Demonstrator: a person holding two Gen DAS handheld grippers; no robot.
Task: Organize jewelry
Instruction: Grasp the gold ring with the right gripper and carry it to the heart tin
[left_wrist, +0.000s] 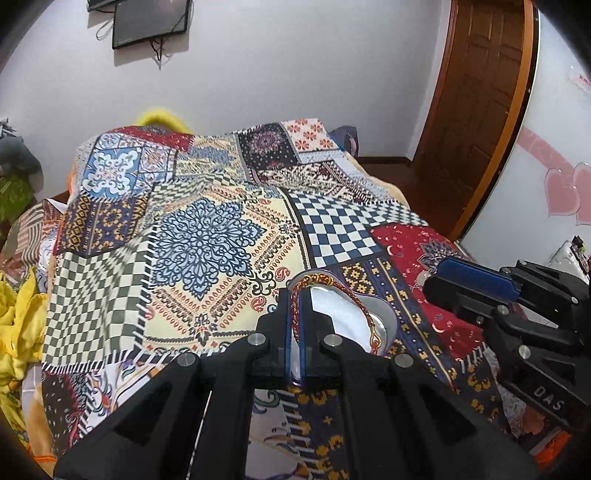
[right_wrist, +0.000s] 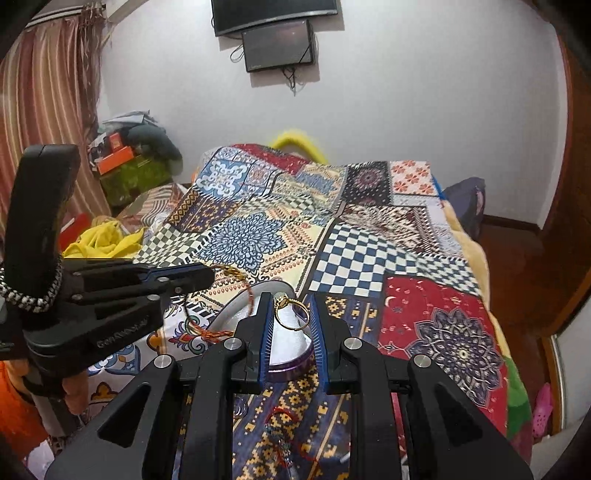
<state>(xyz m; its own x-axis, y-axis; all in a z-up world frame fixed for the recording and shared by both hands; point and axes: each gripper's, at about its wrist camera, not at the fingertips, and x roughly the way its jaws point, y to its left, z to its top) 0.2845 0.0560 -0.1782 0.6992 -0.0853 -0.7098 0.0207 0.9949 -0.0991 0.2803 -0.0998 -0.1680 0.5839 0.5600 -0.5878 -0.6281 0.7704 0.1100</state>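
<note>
Left hand-held gripper (left_wrist: 295, 314) clamped on the red-gold braided bracelet (left_wrist: 354, 306), which loops down over the round silver tray (left_wrist: 384, 321) on the patchwork bedspread (left_wrist: 207, 240). Right hand-held gripper (right_wrist: 291, 321) is apart, gold ring (right_wrist: 290, 310) between its fingers above the tray (right_wrist: 288, 350); contact unclear.

White walls (right_wrist: 406, 92), a wooden door (left_wrist: 476, 92) — striped curtains (right_wrist: 48, 122) — patchwork bedspread (left_wrist: 207, 236).

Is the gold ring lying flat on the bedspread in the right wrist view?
No, the gold ring sits raised between the right gripper jaws, above the round tray.
</note>
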